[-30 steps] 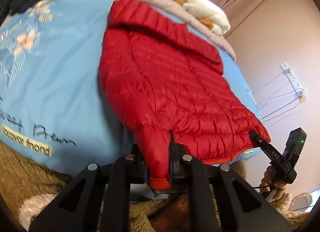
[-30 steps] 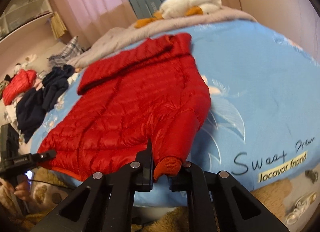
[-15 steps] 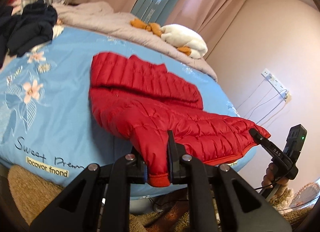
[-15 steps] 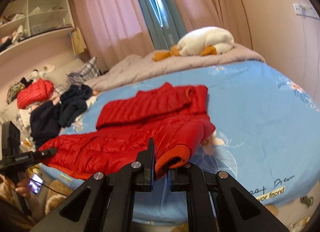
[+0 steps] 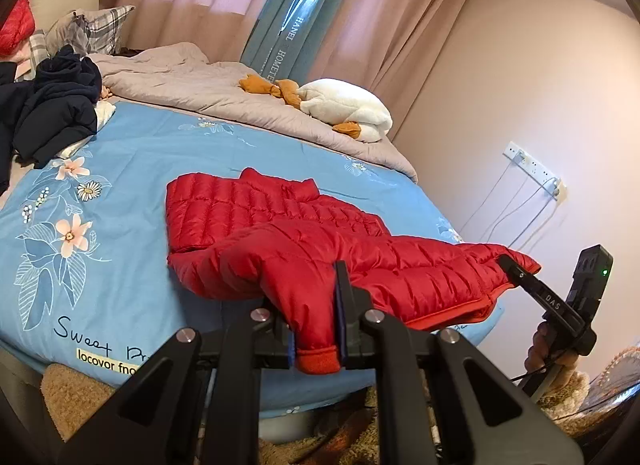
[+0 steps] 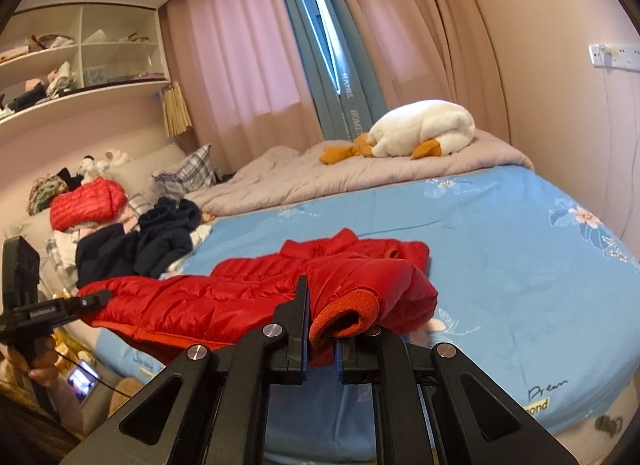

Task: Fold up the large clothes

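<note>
blue sheet reads "sweet" (label "locovor").

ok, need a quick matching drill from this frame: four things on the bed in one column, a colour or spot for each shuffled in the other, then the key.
Things
1. puffer jacket
2. plush goose
3. navy clothes heap
4. grey quilt

Descriptions
A. dark, piled at the bed's left edge in the left wrist view
B. red, both cuffs clamped: one in the left gripper, one in the right gripper
C. rumpled across the far end of the bed, beneath the toy
D. white with orange feet, by the curtains

Pairs: 1-B, 2-D, 3-A, 4-C
</note>
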Motion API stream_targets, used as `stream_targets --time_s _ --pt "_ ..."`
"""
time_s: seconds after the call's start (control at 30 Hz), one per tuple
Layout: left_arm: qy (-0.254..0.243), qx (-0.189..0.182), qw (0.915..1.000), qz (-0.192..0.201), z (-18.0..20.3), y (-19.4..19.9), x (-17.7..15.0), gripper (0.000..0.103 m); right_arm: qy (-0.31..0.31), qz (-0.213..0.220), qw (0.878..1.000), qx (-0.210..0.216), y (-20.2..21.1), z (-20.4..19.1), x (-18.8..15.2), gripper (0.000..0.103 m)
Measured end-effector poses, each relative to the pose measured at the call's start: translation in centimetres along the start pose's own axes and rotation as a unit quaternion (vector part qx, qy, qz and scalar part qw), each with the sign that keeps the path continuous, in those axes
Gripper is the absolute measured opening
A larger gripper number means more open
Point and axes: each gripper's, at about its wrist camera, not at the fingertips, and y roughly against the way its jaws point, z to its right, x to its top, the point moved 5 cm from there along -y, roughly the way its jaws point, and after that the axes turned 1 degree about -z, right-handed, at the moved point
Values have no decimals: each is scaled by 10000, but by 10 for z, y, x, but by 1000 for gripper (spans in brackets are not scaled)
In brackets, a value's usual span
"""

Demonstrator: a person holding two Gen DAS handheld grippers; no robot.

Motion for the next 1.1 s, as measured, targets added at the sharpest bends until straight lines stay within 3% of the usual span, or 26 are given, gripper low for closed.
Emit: stream_targets --time_s 0.5,1.1 --pt "141 38 9999 50 -6 -21 24 14 -68 25 10000 0 -21 4 14 10" --pt "193 175 9995 -185 -15 -60 68 14 -314 -226 9992 -141 -54 15 39 10"
